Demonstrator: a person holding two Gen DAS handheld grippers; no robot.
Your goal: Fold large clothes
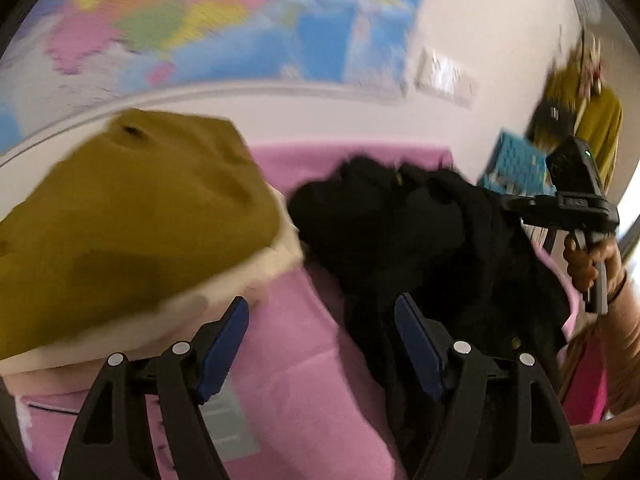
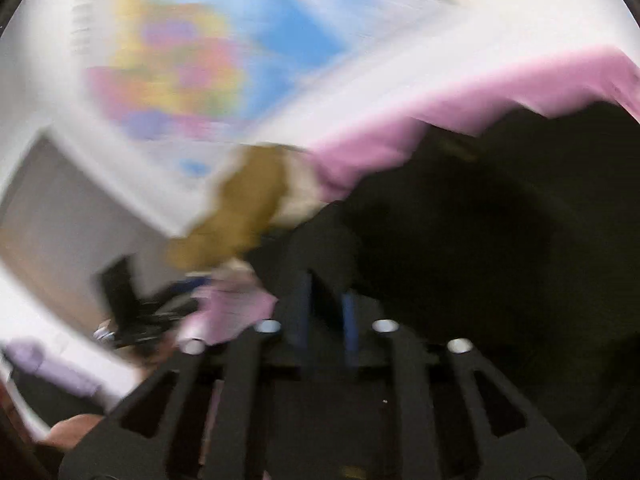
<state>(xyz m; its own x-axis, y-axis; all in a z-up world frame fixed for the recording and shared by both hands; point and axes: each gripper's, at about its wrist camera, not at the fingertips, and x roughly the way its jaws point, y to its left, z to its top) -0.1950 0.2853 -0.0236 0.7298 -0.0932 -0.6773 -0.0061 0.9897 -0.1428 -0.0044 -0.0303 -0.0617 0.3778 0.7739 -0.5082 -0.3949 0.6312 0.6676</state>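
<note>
A crumpled black garment (image 1: 420,236) lies on a pink sheet (image 1: 312,360). My left gripper (image 1: 320,340) is open, its blue pads apart, with the right pad at the garment's near edge. My right gripper (image 2: 326,304) is nearly closed on a fold of the black garment (image 2: 500,240), which fills the right of that blurred view. In the left wrist view the right gripper's body (image 1: 568,200) shows at the garment's far right, its fingertips hidden by cloth.
A folded mustard garment (image 1: 132,220) on a cream one (image 1: 276,264) lies left of the black garment. A blue basket (image 1: 516,164) and hanging mustard clothes (image 1: 592,120) stand at the right. A map (image 1: 200,20) covers the wall behind.
</note>
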